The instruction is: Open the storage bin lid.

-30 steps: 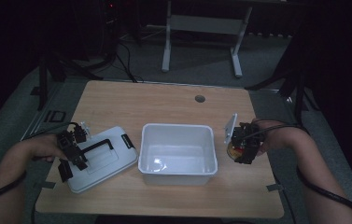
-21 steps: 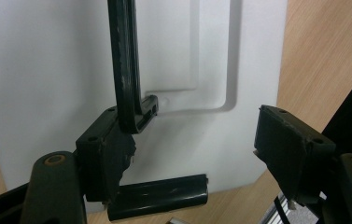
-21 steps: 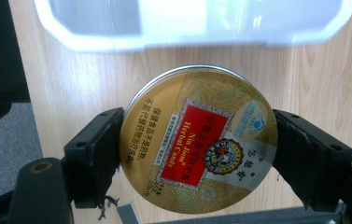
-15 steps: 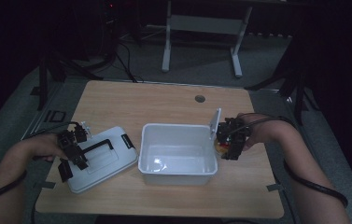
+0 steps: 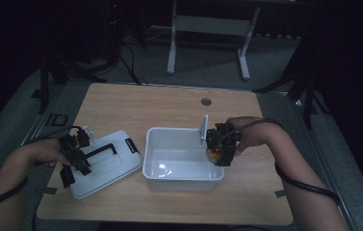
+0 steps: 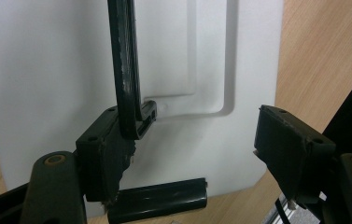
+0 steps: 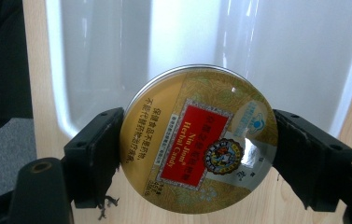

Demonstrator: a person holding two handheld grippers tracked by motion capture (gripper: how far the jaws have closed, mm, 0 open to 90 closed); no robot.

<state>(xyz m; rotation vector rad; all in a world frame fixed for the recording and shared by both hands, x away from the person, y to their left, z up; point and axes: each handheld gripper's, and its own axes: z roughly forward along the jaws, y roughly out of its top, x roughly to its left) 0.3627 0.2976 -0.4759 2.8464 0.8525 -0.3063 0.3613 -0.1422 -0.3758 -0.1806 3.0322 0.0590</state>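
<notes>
The round gold metal candy tin w/ red label point(image 7: 199, 140) sits squarely between the jaws of the right gripper point(image 7: 197, 154), pinched at opposite edges, lid face toward the gripper cam. In the high view the right gripper point(image 5: 220, 147) holds the tin point(image 5: 213, 155) over the right rim of the white rectangular plastic bin point(image 5: 181, 174), partly above the bin's inside; the right gripper view shows the bin's point(image 7: 94, 56) white walls right behind the tin, w/ the light wooden counter point(image 5: 169, 103) showing at either side.

Left gripper point(image 5: 73, 154) rests over the white plastic lid w/ black handle and clasps point(image 5: 104, 163), which lies flat on the counter just left of the bin. Its jaws are spread; in the left gripper view one jaw touches the end of the black handle point(image 6: 124, 70), the other is apart, over the lid's edge, nothing pinched.

Vs. a sec ago: right gripper and tin were beside the bin's right wall, outside it; they have shifted left, now over the rim. Left gripper, lid and bin unchanged.
</notes>
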